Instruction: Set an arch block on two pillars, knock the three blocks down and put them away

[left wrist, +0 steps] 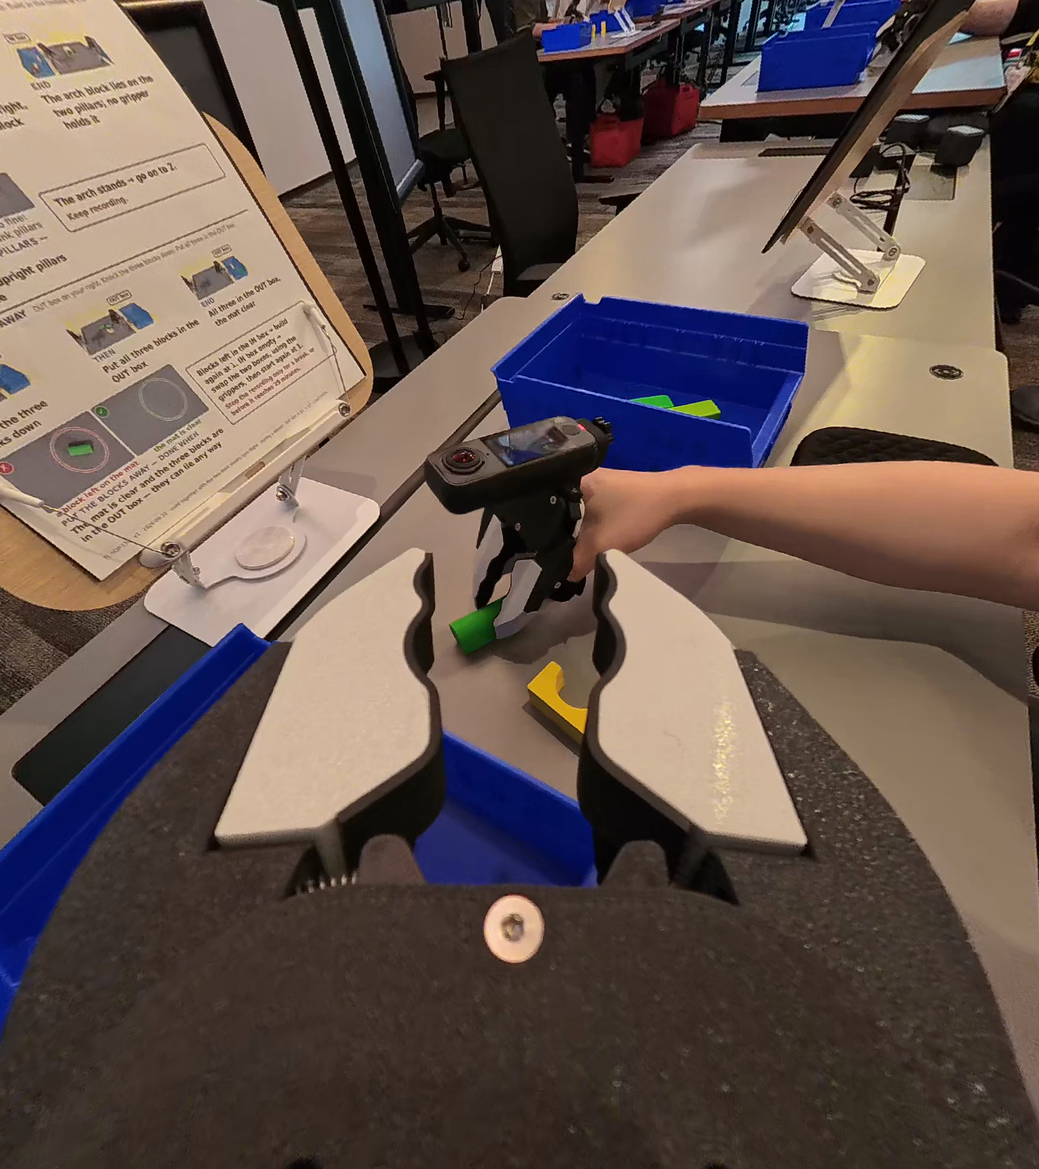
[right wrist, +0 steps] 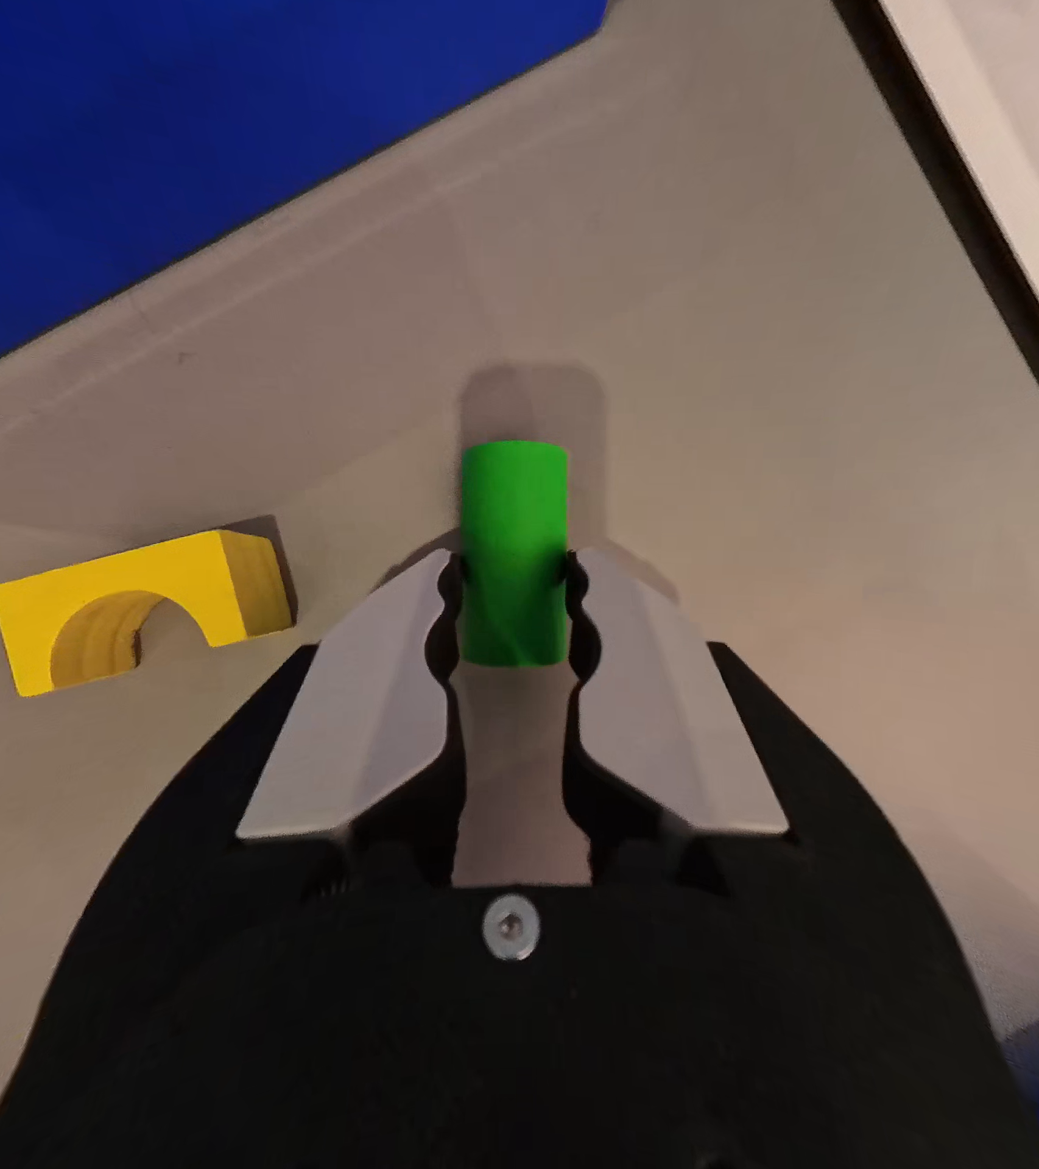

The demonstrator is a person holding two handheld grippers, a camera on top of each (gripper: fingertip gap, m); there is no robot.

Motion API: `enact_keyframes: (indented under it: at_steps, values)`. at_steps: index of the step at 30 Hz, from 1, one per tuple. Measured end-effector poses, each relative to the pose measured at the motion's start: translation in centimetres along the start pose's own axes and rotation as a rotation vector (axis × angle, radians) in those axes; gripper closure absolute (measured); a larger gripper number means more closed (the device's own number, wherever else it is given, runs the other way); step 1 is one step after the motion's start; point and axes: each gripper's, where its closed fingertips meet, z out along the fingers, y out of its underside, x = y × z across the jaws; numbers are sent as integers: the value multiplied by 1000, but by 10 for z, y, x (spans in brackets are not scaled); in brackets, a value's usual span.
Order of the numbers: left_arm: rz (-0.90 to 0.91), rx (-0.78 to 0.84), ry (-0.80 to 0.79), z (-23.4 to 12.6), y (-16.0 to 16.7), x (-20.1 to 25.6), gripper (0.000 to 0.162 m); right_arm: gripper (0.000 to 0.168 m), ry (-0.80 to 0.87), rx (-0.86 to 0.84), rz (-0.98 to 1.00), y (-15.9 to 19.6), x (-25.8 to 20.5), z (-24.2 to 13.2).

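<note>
Looked like put-away time: right hand-held gripper (right wrist: 514,563) was clamped on the green cylinder (right wrist: 514,550) beside the yellow arch block (right wrist: 124,594), left hand-held gripper (left wrist: 510,617) hung open and empty, so next was a lift to the far blue box (left wrist: 650,379).

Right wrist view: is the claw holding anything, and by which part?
Yes. The right claw is shut on the green cylinder, its fingertips pinching the curved sides about mid-length. The left claw is open and empty.

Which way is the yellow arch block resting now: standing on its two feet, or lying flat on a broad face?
Lying flat. The yellow arch block rests on a broad face on the grey table, its opening facing sideways.
</note>
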Motion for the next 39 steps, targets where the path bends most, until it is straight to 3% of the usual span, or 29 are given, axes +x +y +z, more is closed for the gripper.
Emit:
enact_keyframes:
  at_steps: [3,5,9,11,13,16,21,28,33,39]
  values:
    - [8,-10,0,1,1,2,114,136,21,17,38,2,3,-5]
    - [11,-15,0,1,2,2,114,136,50,78,68,-2,6,-29]
    - [5,-11,-4,0,2,1,114,136,205,288,150,-4,38,-143]
    - [0,-13,-2,2,2,0,114,136,381,326,227,27,80,-207]
    - [3,-22,3,4,3,1,114,136,453,287,374,78,117,-242]
    - [10,-42,9,10,6,4,114,136,440,224,521,148,147,-249]
    - [12,-97,7,19,14,8,114,136,504,-4,649,240,165,-224]
    - [-28,-347,-72,39,49,9,121,135,669,-250,738,305,184,-205]
    - [-55,-544,-66,65,77,29,120,126,754,-193,715,295,189,-216]
    - [-59,-746,0,97,115,58,120,124,721,13,610,239,164,-239]
